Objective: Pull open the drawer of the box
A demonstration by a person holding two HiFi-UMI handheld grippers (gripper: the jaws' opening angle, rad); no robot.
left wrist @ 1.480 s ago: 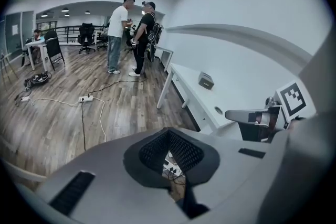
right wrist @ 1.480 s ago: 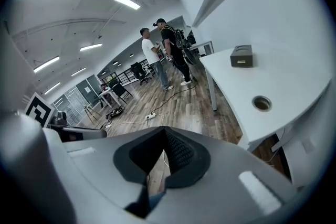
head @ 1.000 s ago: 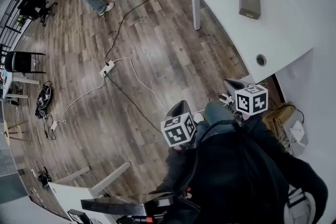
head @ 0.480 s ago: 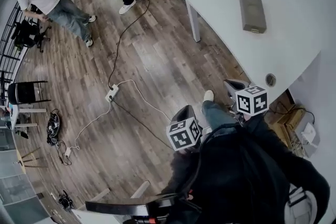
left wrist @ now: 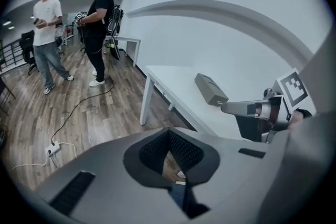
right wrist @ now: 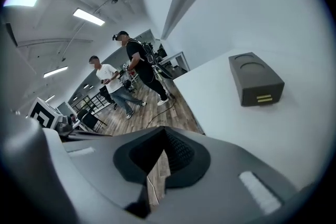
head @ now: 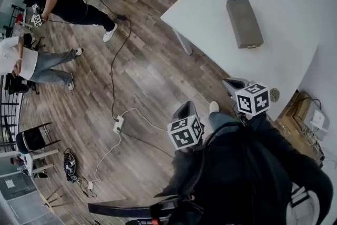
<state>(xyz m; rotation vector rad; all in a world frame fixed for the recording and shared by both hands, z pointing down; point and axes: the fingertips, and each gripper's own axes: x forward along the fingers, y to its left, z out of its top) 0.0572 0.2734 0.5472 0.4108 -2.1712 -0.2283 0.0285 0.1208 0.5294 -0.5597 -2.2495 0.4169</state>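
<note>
A: What has changed over the last second?
B: The box (head: pixel 244 22) and the white surface (head: pixel 205 13) have slid down and left in the head view, so they lie closer to the person now. The two people (head: pixel 63 0) on the floor (head: pixel 147 76) have drifted to the far left. Both claws sit where they were in that view.
A: And the claws themselves?
B: The left claw (left wrist: pixel 170 157) has its jaws drawn together with nothing between them; only a sliver of floor shows through. The right claw (right wrist: pixel 159 159) is the same, closed and empty.
A: Where is the box from them?
B: It lies flat on the surface, on the far side of the right claw and a little to its right, well apart from it. Its long axis runs near to far, and the drawer (right wrist: pixel 264 97) end, with two yellow strips, faces the person. The drawer looks flush, so it is not yet pulled.
A: Which claw should go?
B: The right, I judge. It is plainly nearer; the left hangs over the floor, left of the surface edge. The right would need to part its jaws, reach that near end and draw back along the long axis.
</note>
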